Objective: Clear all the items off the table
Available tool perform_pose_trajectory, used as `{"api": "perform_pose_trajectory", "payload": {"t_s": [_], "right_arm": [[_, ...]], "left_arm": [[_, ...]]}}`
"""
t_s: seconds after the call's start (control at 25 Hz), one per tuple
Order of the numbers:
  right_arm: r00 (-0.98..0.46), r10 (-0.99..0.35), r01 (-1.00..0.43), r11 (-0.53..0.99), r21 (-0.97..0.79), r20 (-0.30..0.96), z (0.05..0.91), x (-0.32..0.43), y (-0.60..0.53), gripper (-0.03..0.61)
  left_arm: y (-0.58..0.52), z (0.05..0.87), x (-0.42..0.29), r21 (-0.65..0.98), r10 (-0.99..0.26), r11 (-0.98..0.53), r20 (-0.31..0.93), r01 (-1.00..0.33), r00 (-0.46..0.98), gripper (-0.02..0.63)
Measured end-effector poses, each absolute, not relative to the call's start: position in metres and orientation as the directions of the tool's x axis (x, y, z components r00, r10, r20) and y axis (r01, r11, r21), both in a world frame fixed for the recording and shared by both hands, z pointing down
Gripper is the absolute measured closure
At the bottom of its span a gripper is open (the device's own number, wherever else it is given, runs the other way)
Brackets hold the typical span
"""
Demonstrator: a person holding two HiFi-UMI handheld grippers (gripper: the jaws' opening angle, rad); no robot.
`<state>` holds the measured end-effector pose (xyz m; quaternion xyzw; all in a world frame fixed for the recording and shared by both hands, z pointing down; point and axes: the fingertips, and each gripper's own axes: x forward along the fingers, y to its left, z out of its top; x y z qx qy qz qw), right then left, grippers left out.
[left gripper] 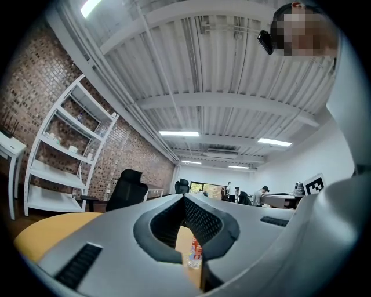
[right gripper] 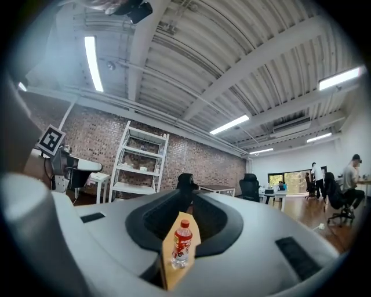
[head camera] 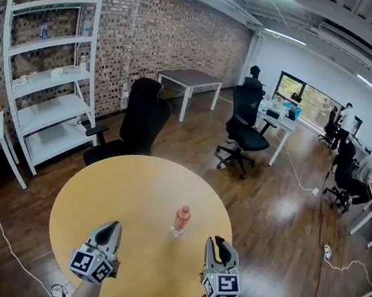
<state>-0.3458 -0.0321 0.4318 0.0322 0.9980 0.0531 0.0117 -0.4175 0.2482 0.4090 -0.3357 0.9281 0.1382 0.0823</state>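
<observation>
Left gripper (head camera: 113,226): jaws clenched, empty; low over near table edge, tilted slightly up, likely on standby | Clear plastic bottle, red cap and label (head camera: 181,220): upright on round yellow wooden table (head camera: 118,183), ahead between both grippers, untouched | Right gripper (head camera: 219,243): jaws slightly parted, empty; level, bottle framed between jaws, seemingly lining up a grasp.
</observation>
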Motion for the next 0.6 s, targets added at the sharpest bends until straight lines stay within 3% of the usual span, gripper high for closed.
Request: {"api": "perform_pose_trajectory", "payload": {"t_s": [0.08,0.16,0.36,0.44,0.56,0.6], "right_arm": [[-0.995,0.1,0.101,0.99,0.095,0.012,0.442,-0.355,-0.036,0.499],[-0.989,0.14,0.144,0.986,0.083,0.054,0.456,-0.369,-0.038,0.422],[-0.972,0.194,0.204,0.977,0.06,0.133,0.49,-0.405,-0.045,0.415],[-0.965,0.206,0.215,0.976,0.038,0.164,0.508,-0.42,-0.047,0.348],[-0.949,0.228,0.237,0.971,0.015,0.219,0.533,-0.439,-0.053,0.343],[-0.94,0.242,0.251,0.968,0.004,0.24,0.542,-0.445,-0.052,0.305]], "left_arm": [[0.242,0.414,-0.421,0.201,-0.585,0.752,-0.237,-0.628,-0.776,0.611],[0.238,0.421,-0.428,0.204,-0.562,0.771,-0.226,-0.603,-0.795,0.611],[0.227,0.446,-0.446,0.218,-0.512,0.815,-0.161,-0.536,-0.844,0.611],[0.222,0.455,-0.452,0.206,-0.504,0.828,-0.138,-0.522,-0.853,0.611],[0.215,0.472,-0.459,0.216,-0.486,0.84,-0.106,-0.497,-0.868,0.611],[0.214,0.48,-0.461,0.225,-0.479,0.845,-0.087,-0.486,-0.873,0.611]]}}
